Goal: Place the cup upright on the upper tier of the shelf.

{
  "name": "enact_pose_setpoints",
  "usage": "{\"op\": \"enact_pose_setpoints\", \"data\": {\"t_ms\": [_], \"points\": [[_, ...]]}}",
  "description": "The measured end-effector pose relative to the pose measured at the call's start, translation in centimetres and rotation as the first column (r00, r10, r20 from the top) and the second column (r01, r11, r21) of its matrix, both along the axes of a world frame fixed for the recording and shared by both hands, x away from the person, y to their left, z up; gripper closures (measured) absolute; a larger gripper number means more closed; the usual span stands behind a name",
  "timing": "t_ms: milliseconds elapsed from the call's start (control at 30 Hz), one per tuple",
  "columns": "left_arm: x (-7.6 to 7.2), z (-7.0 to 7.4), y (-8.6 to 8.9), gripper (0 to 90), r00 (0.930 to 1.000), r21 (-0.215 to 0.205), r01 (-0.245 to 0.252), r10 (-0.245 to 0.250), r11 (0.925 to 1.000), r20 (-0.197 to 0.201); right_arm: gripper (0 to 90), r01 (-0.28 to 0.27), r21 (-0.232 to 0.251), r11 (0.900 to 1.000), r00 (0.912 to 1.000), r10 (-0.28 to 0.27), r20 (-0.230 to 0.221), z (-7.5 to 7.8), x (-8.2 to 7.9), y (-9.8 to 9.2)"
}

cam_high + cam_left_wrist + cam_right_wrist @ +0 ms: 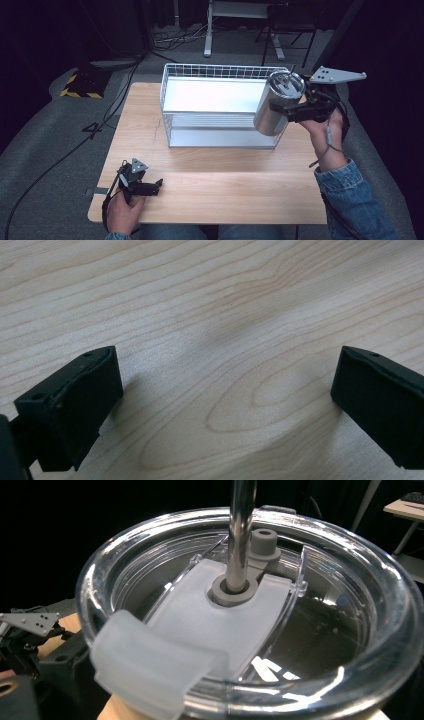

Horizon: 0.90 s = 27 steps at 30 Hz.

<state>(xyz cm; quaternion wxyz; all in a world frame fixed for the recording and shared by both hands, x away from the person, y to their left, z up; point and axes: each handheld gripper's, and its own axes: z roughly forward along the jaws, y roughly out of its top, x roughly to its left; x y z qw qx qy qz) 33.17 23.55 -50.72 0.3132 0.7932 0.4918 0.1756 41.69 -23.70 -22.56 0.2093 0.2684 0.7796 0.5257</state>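
Item: right claw [292, 111], clamped on the side of a steel tumbler [276, 104], which we hold in the air, tilted, over the right end of the wire basket [172, 107] and just off its right rim. The right claw's own view looks down on the tumbler's clear lid [350, 630], with a frosted slider tab [150, 665] and a metal straw [242, 530] rising through the grommet. Item: left claw [159, 186], jaws spread wide with nothing between them, resting low on the tabletop [225, 175] near its front left corner, well apart from the basket. Its own view gives bare wood grain [225, 330] between the two black jaws. Step in hand, as we judge it: setting the tumbler into the basket. To do it well, we would bring the tumbler upright before lowering, so that the base meets the basket's shelf flat and the straw does not catch the wire rim. We would clear the right wall fully, then descend slowly. We would release only when the base is seated. The smooth steel may slip in the jaws if we twist, so we keep the wrist steady. The left claw can stay parked or come up to steady the basket.
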Motion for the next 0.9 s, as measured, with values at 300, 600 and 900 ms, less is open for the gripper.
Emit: {"op": "enact_pose_setpoints", "data": {"t_ms": [300,600,900], "points": [[-0.1,0.0,0.0,0.6,1.0000,0.001,-0.004,0.004,1.0000,-0.001,3.9,-0.023,0.017,1.000,0.9996,0.023,-0.014,1.0,2.9,2.9],[0.0,0.0,-0.1,0.6,1.0000,-0.002,-0.006,0.006,1.0000,0.000,3.9,-0.025,0.019,1.000,0.9997,0.025,-0.003,1.8,4.9,5.3],[0.0,0.0,-0.1,0.5,1.0000,-0.001,-0.010,0.010,0.9999,-0.001,3.9,-0.030,0.006,1.000,0.9995,0.030,0.004,2.0,6.7,7.7]]}}
